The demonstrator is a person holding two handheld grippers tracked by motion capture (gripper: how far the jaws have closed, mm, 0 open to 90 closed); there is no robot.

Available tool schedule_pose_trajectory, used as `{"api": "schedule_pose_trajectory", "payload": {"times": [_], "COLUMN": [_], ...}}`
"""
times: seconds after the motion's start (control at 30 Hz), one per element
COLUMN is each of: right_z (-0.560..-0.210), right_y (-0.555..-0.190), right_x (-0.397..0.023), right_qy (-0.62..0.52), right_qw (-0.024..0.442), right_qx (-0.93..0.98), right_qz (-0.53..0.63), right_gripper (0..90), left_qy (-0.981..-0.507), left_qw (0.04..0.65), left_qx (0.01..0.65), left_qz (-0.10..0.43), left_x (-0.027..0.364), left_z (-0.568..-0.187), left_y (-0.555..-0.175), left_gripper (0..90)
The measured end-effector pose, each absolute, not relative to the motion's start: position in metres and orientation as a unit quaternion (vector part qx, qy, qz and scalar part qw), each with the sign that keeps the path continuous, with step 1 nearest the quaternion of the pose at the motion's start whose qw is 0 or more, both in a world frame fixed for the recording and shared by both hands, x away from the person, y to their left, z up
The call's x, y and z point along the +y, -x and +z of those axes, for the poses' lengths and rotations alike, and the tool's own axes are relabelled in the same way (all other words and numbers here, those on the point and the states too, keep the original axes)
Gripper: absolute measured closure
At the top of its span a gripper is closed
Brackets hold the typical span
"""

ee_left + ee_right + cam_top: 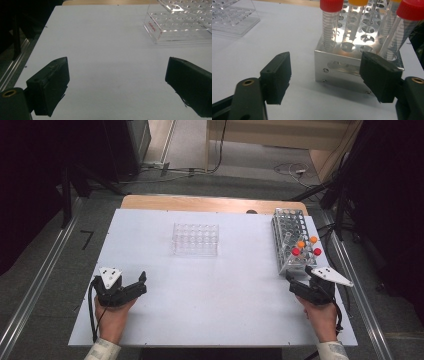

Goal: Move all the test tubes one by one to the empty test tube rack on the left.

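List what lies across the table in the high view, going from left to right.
left gripper → clear plastic rack → metal tube rack with red- and orange-capped tubes; the right gripper sits just in front of that rack's near end, so it shares its place in the order.

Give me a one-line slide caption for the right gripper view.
Open right gripper faces a metal tube rack holding red-capped tubes and an orange-capped tube.
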State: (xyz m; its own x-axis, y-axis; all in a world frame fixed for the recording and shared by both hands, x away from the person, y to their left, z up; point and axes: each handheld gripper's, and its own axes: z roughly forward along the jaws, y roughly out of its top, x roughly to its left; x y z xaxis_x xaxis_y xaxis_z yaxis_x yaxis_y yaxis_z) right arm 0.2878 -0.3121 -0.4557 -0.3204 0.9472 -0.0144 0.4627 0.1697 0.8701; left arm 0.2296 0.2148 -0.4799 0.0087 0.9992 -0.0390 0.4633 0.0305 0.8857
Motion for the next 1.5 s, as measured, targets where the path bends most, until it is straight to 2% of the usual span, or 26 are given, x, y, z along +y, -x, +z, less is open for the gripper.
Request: {"api": "schedule_pose_trajectory", "payload": {"times": [0.43,0.67,0.9,1.0,1.17,1.5], "right_z": [-0.455,-0.454,-0.457,-0.459,-0.456,-0.421], "right_y": [-0.307,-0.315,-0.323,-0.325,-0.325,-0.310], "right_x": [-0.308,-0.303,-0.297,-0.297,-0.297,-0.301], "right_qy": [-0.511,-0.507,-0.510,-0.513,-0.512,-0.494], "right_qw": [0.309,0.313,0.316,0.324,0.332,0.351], "right_qx": [0.685,0.683,0.686,0.683,0.676,0.650], "right_qz": [0.417,0.422,0.411,0.407,0.413,0.457], "right_gripper": [39.8,55.9,62.9,70.1,70.8,71.5], "left_qy": [-0.601,-0.602,-0.604,-0.603,-0.603,-0.611], "left_qw": [0.381,0.381,0.383,0.383,0.385,0.381], "left_qx": [0.608,0.610,0.609,0.609,0.609,0.600], "left_qz": [0.351,0.348,0.345,0.344,0.341,0.350], "left_x": [0.213,0.212,0.211,0.211,0.211,0.204], "left_z": [-0.480,-0.481,-0.480,-0.481,-0.480,-0.479], "left_y": [-0.229,-0.229,-0.228,-0.228,-0.228,-0.228], "left_gripper": [5.9,5.9,5.9,5.8,5.8,5.8]}}
